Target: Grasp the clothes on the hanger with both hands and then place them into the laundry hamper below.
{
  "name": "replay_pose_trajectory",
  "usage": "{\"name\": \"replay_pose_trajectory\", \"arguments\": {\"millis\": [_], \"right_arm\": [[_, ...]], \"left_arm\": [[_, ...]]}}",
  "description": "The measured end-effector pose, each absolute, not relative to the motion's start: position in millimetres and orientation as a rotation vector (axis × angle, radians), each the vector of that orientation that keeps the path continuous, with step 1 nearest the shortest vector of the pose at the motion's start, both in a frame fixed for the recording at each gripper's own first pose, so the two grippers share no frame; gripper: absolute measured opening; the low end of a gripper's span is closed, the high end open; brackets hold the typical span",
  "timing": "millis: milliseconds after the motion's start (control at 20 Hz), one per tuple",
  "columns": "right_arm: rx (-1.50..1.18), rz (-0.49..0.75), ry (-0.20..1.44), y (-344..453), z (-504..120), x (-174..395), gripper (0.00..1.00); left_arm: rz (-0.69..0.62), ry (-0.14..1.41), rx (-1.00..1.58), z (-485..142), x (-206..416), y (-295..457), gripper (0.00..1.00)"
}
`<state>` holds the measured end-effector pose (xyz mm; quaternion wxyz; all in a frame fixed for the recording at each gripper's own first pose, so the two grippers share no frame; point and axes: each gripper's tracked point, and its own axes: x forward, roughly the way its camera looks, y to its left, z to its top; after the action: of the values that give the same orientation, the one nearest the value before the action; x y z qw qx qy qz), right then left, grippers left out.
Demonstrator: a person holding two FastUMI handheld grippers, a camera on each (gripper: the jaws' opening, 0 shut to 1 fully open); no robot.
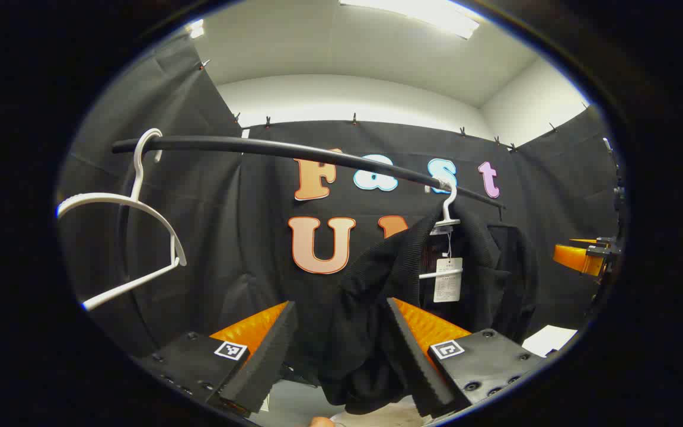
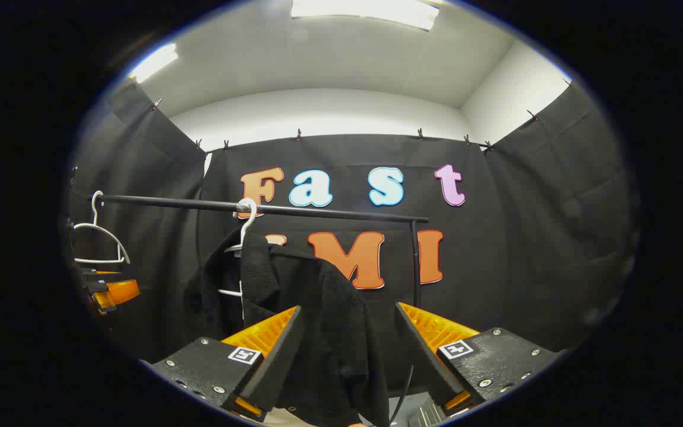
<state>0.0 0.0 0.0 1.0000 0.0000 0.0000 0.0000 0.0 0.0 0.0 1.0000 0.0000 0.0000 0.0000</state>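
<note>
A black knitted garment (image 1: 371, 296) hangs on a white hanger (image 1: 448, 207) from a black rail (image 1: 294, 151), with a paper tag (image 1: 448, 280) at its collar. My left gripper (image 1: 340, 303) is open, and one shoulder and sleeve of the garment hang between its fingers. In the right gripper view the same garment (image 2: 318, 320) droops from its hanger (image 2: 245, 222). My right gripper (image 2: 348, 308) is open around the garment's other side, and the cloth lies nearer its left finger. Each gripper shows small at the edge of the other's view, the right gripper (image 1: 581, 258) and the left gripper (image 2: 107, 293).
An empty white hanger (image 1: 134, 207) hangs at the rail's other end, also seen as the empty hanger (image 2: 98, 237). An upright post (image 2: 415, 261) carries the rail (image 2: 258, 207). A white sheet (image 1: 549, 339) lies low on the right. Black cloth walls enclose the booth.
</note>
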Motion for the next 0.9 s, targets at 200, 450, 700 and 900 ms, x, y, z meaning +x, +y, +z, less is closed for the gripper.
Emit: {"name": "replay_pose_trajectory", "arguments": {"millis": [200,450,700,900], "right_arm": [[0.002,0.004,0.005,4.2,-1.0,-2.2,0.93],[-0.011,-0.008,0.002,8.1,2.6,-4.8,0.93],[0.001,0.018,0.028,16.4,-1.9,-7.2,0.93],[-0.01,0.006,0.03,14.2,3.6,-10.5,0.93]], "left_arm": [[-0.014,0.009,-0.006,-1.3,-0.4,-5.3,0.96],[-0.015,0.01,-0.004,-0.8,-4.9,-4.0,0.96],[-0.002,0.008,-0.012,1.5,-6.8,2.0,0.96],[-0.003,-0.001,-0.014,7.4,-10.5,1.3,0.96]]}}
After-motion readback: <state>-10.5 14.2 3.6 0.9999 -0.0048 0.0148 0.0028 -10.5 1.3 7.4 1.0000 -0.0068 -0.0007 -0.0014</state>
